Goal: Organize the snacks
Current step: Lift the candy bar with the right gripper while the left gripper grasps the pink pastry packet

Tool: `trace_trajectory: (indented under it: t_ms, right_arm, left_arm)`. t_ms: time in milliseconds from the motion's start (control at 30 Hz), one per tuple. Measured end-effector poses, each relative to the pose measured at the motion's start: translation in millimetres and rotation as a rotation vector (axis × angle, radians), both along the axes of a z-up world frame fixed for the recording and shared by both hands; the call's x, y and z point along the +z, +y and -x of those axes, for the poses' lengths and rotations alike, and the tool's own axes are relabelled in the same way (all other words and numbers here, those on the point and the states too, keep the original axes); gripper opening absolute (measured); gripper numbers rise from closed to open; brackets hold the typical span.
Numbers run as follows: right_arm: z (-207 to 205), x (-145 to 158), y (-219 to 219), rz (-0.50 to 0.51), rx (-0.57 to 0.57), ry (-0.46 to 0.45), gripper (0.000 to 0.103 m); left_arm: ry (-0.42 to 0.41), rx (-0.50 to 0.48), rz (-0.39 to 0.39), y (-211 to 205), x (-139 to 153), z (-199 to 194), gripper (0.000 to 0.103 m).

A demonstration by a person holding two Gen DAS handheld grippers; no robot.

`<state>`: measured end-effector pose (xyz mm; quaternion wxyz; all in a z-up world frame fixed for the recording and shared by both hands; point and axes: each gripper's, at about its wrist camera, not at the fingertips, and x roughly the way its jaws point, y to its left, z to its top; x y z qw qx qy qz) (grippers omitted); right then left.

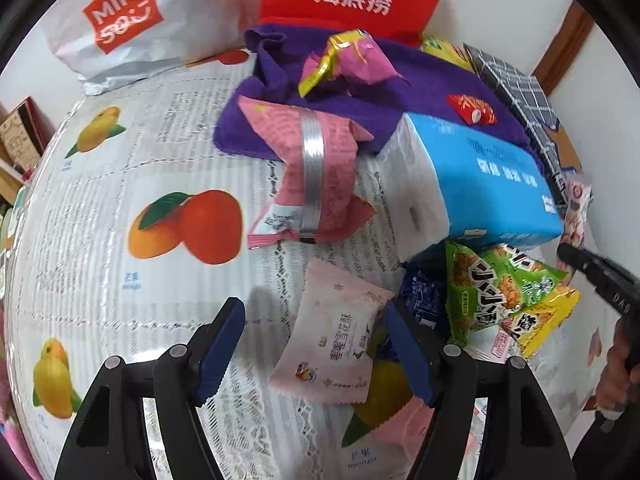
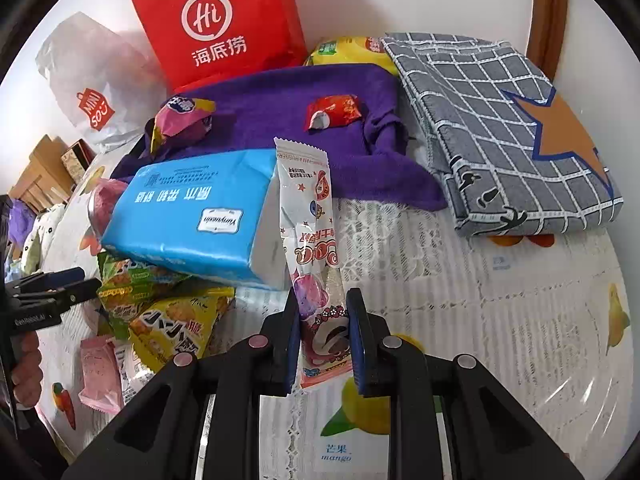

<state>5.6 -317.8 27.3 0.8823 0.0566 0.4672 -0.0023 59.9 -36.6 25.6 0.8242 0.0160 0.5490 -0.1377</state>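
Fruit-printed cloth covers the table (image 1: 100, 184), where a pale pink snack packet (image 1: 336, 344) lies flat between the spread jaws of the left gripper (image 1: 316, 344); lowering squarely and closing across the packet's middle should lift it cleanly. Both grippers pitch steeply downward; the right gripper (image 2: 323, 344) pinches a long sachet (image 2: 310, 248) beside the blue tissue pack (image 2: 192, 220).

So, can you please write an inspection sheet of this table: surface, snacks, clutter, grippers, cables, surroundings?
Surface: fruit-print tablecloth, covered in parts.
Job's things: pale pink snack packet lying flat; long clear snack packet; green snack bags in a pile.
Clutter: blue tissue pack, purple cloth, grey checked cloth.
Grippers: left gripper open around the pale pink packet; right gripper shut on the long clear packet.
Cables: nothing seen.
Surroundings: red bag, white bag, white wall.
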Motion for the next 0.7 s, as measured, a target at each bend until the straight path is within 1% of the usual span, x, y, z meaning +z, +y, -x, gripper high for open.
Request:
trace_trajectory:
  t_ms: [100,200,267,300,333,367,400,467,700]
  right_arm:
    - [-1,1,-1,0.006,-0.004,-0.003,0.021]
    - [-2,2,-1,0.003,-0.007,-0.009,0.021]
    - [-2,1,-1,-0.005,-0.005,-0.011,0.021]
    - [-2,1,-1,-0.005,-0.003,-0.009,0.021]
    - [-3,0,0,-0.004,0.000,-0.007,0.021]
    - [-3,0,0,-0.001,0.003,-0.005,0.021]
    - [-3,0,0,-0.001,0.004,-0.006,0.021]
    - [-2,2,0,-0.004,0.006,-0.012,0.021]
    - [9,11,-2,-0.014,0.012,-0.036,0.021]
  left_arm:
    - [-0.003,-0.018,-0.033,-5,-4,0,0.068]
    - [-0.010,-0.026,-0.044,-7,-7,2,0.068]
    - [-0.020,-0.037,-0.074,-10,-7,3,0.067]
    - [-0.024,-0.040,-0.088,-12,-8,3,0.064]
    - [-0.032,-0.038,-0.103,-13,-7,4,0.057]
    - [-0.037,-0.037,-0.115,-13,-7,4,0.047]
    - [-0.047,-0.041,-0.130,-15,-6,5,0.044]
    - [-0.044,-0.051,-0.125,-16,-5,6,0.036]
    - [-0.066,-0.026,-0.099,-11,13,13,0.035]
